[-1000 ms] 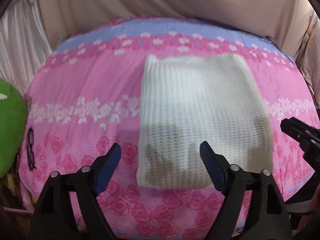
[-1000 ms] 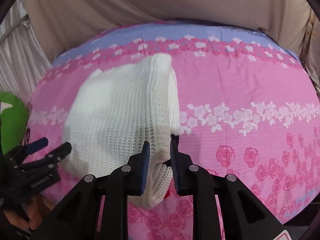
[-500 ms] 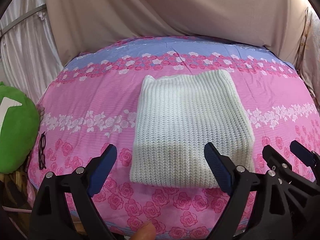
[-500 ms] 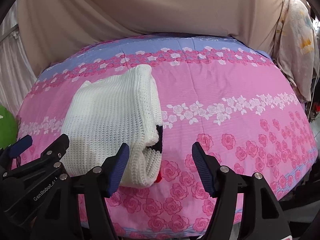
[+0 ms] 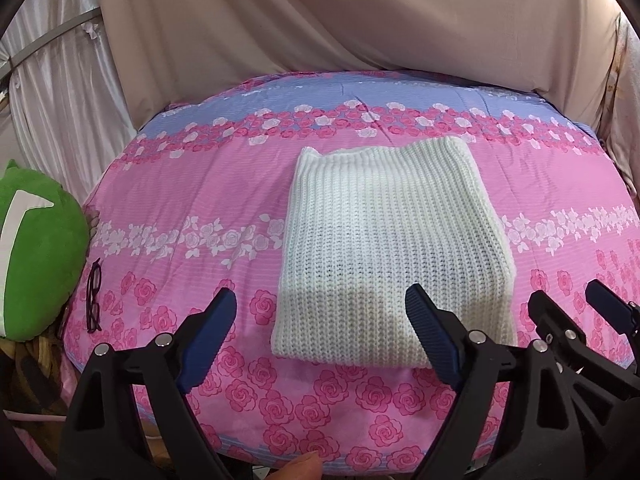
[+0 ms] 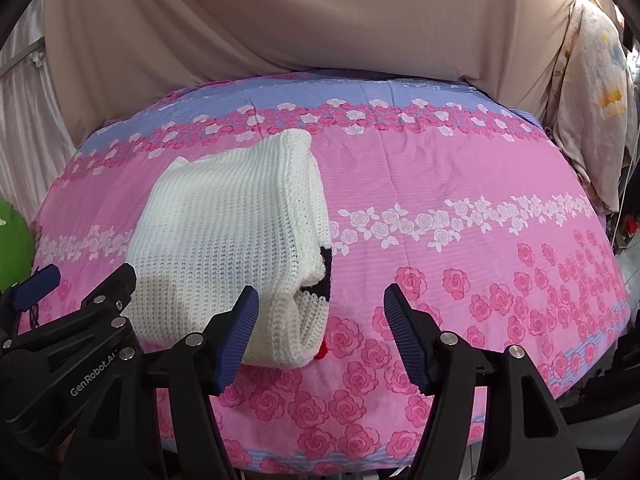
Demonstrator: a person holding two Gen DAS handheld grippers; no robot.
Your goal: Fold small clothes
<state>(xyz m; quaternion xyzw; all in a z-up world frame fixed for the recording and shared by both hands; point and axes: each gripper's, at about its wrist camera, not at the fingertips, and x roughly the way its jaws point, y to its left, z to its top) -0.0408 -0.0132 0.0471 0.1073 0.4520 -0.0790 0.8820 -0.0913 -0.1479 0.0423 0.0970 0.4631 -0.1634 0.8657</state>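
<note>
White knit sweater lies folded on the bed; both my fingers spread empty, so I back off cleanly without snagging it.

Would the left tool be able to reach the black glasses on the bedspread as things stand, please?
Probably yes. The left tool is open and empty, and the glasses lie alone on the pink bedspread, beside the green plush, with nothing between.
</note>
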